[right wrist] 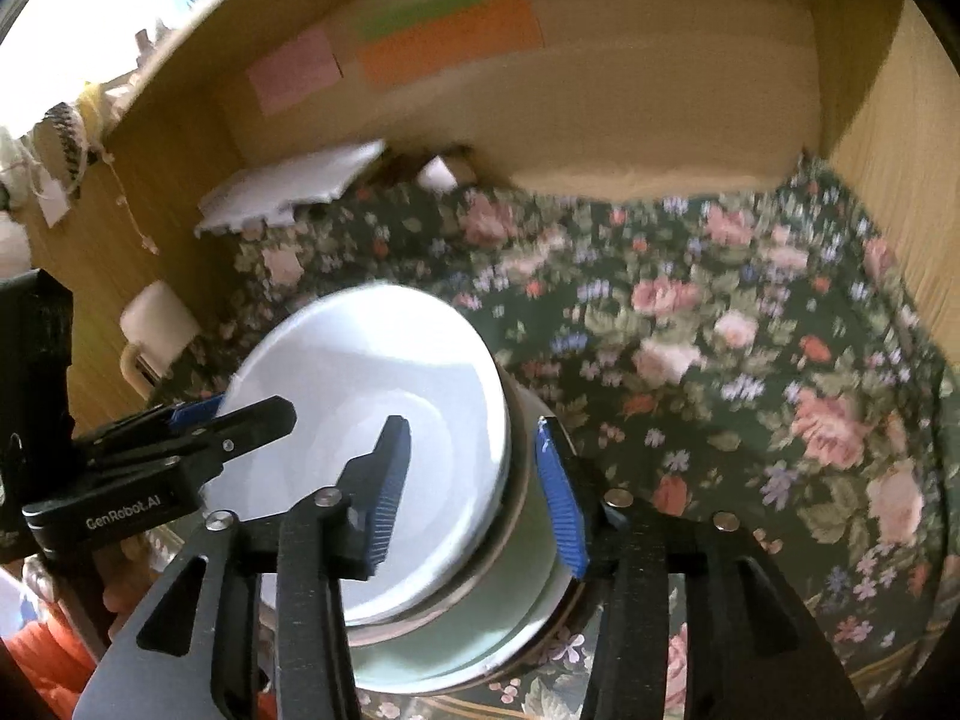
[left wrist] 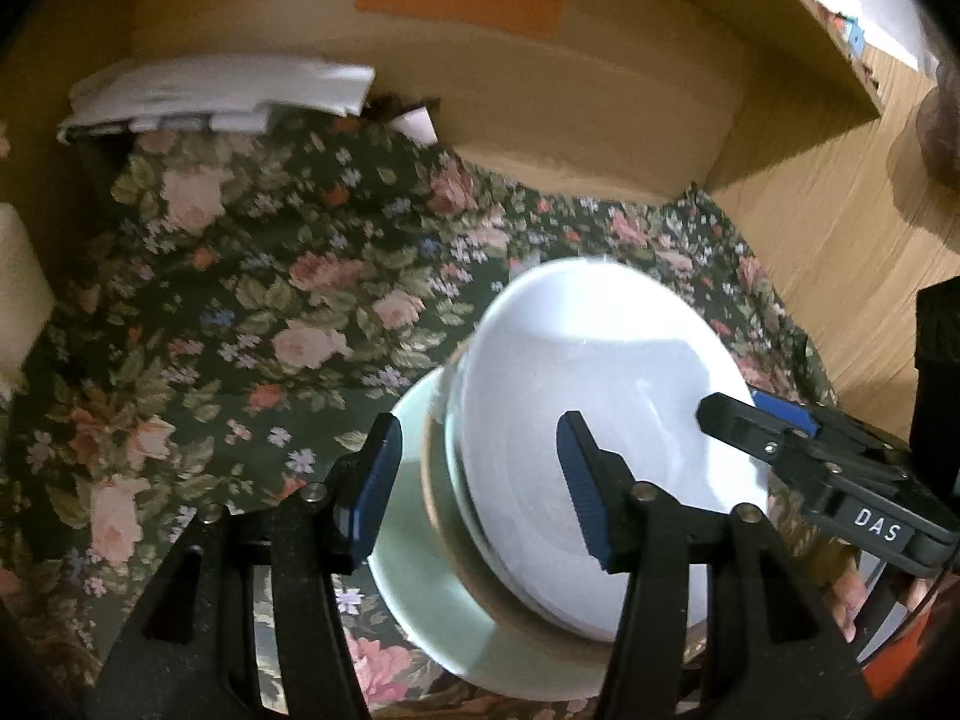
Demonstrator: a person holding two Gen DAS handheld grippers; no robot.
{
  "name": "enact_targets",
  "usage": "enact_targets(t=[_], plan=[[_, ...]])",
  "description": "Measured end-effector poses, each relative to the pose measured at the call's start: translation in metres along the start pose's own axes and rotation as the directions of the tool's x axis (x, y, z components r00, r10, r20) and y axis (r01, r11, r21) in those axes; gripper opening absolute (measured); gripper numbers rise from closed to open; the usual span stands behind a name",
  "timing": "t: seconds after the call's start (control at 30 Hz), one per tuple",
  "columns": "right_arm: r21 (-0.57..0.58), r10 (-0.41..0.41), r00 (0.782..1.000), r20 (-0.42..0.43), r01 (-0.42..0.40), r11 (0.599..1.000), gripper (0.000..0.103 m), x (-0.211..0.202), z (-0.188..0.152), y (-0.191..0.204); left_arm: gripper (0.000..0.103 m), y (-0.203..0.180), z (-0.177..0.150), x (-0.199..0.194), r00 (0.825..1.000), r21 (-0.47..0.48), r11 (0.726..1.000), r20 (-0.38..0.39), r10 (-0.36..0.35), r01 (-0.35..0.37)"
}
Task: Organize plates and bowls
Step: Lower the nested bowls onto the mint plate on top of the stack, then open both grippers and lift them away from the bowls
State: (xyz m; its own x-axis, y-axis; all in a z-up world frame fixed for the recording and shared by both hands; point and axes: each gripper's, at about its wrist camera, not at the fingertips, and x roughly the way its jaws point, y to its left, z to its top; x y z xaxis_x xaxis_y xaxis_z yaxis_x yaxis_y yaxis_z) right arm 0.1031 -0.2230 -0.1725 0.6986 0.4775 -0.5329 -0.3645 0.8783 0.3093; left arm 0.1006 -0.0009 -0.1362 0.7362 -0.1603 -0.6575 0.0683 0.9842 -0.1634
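Setting: wooden cabinet compartment [right wrist: 870,138], floor covered by a dark floral cloth [left wrist: 240,300].
Stack: nested dishes stand on the cloth, near the front of the compartment, between the two grippers.
Top dish: white bowl [left wrist: 576,396], tilted, its inside facing both cameras; rim edges blurred.
Middle layer: a brown-edged dish [left wrist: 444,516] shows as a thin band just beneath the white bowl; cannot tell whether plate or bowl.
Bottom dish: pale green plate [left wrist: 420,594], partly hidden by the dishes nested in it.
Left gripper [left wrist: 480,486]: jaws apart, straddling the left rim of the stack; right pad over the inside of the white bowl, left pad outside beside the green plate. Pads show clear gaps to the dishes, so no grip.
Right gripper [right wrist: 474,492]: jaws apart, straddling the right rim of the stack; inner pad over the inside of the white bowl, outer pad very close to the stack's outer wall; contact cannot be told, and no clamping is visible.
Cross-check: each wrist view shows the other gripper reaching in at the opposite side of the white bowl.
Back left: white papers [left wrist: 222,96] stacked against the rear wall.
Rear wall: coloured sticky notes [right wrist: 444,39], pink, green, orange.
Left side: cream mug [right wrist: 157,327] on the cloth, near the cabinet wall, apart from the stack.
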Motion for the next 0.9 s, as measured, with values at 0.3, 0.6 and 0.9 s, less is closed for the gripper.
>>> enact_targets(t=[0.3, 0.6, 0.9], plan=[[-0.071, 0.016, 0.985, 0.169, -0.004, 0.997, 0.048, -0.047, 0.007, 0.024, 0.063, -0.020, 0.006, -0.063, 0.980, 0.060, 0.998, 0.199, 0.014, -0.027], [-0.130, 0.053, 0.943, 0.329, -0.011, 0.992, 0.061, -0.093, 0.003, 0.045, 0.076, -0.035, -0.004, -0.116, 0.933, 0.088, 0.996, 0.359, -0.008, -0.025], [-0.150, 0.080, 0.905, 0.418, -0.018, 0.989, 0.087, -0.119, -0.002, 0.054, 0.099, -0.045, -0.018, -0.153, 0.874, 0.092, 0.994, 0.486, 0.006, -0.058]])
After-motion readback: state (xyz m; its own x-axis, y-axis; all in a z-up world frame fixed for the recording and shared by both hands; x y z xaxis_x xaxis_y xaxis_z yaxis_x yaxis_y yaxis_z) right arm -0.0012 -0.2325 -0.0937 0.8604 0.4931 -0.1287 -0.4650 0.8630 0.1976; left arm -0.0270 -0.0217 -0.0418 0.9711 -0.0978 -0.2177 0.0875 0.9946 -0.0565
